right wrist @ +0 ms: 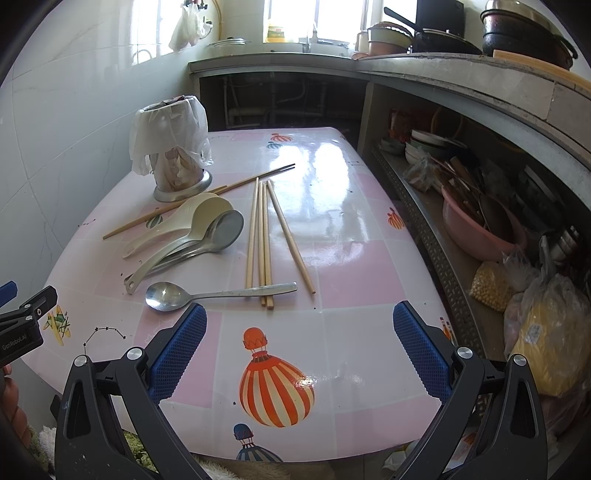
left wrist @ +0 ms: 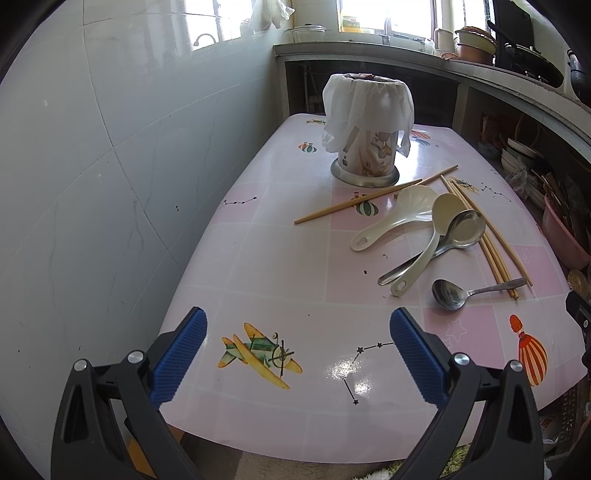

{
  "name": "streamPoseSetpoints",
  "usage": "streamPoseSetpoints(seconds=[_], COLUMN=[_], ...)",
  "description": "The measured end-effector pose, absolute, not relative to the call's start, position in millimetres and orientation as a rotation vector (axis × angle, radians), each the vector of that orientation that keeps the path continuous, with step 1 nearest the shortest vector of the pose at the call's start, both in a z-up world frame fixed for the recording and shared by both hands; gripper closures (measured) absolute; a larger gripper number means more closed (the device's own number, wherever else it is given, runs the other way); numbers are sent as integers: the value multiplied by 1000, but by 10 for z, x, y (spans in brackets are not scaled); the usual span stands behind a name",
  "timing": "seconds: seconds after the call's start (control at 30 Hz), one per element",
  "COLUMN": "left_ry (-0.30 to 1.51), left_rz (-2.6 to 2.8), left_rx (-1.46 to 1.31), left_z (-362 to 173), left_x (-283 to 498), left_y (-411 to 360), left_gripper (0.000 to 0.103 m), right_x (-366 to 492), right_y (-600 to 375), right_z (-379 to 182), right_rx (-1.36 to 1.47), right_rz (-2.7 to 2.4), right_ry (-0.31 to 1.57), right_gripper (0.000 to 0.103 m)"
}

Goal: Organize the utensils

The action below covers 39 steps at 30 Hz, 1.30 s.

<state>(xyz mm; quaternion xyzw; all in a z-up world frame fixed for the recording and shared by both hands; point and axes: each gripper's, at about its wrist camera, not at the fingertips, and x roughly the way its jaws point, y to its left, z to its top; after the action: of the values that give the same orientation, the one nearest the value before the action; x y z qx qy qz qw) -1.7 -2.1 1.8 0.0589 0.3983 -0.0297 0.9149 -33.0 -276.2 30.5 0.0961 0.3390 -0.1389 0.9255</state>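
While both claws gape empty, only the right wrist view shows the pink basin (right wrist: 476, 232) shelved beside the table (right wrist: 351, 221).

Beyond my table (right wrist: 332, 236) with its pink balloon-print cloth I see a pink basin (right wrist: 476, 232) on the shelf under the counter (stacked bowls (right wrist: 424, 146) behind it) and dark pans (right wrist: 517, 31) up top.

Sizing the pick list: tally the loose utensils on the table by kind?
Wooden chopsticks: 6 (4 side by side, 2 lying diagonally by the holder)
Cream plastic spoons: 2
Metal spoons: 2
Total: 10
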Motion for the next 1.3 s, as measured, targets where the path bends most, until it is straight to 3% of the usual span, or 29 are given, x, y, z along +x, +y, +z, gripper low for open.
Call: streamPoseSetpoints(seconds=[0.7, 1.3], left_ry=[803, 701], left_rz=[-90, -374], left_rx=[152, 16], left_z=[-63, -249], left_x=[401, 806], left_y=[32, 9], left_gripper=[6, 6], right_x=[-40, 706], right_y=[-2794, -2260], right_z=[252, 165], right_rx=[165, -71], right_rz=[-216, 276], right_ry=[660, 737], right_gripper=[6, 10])
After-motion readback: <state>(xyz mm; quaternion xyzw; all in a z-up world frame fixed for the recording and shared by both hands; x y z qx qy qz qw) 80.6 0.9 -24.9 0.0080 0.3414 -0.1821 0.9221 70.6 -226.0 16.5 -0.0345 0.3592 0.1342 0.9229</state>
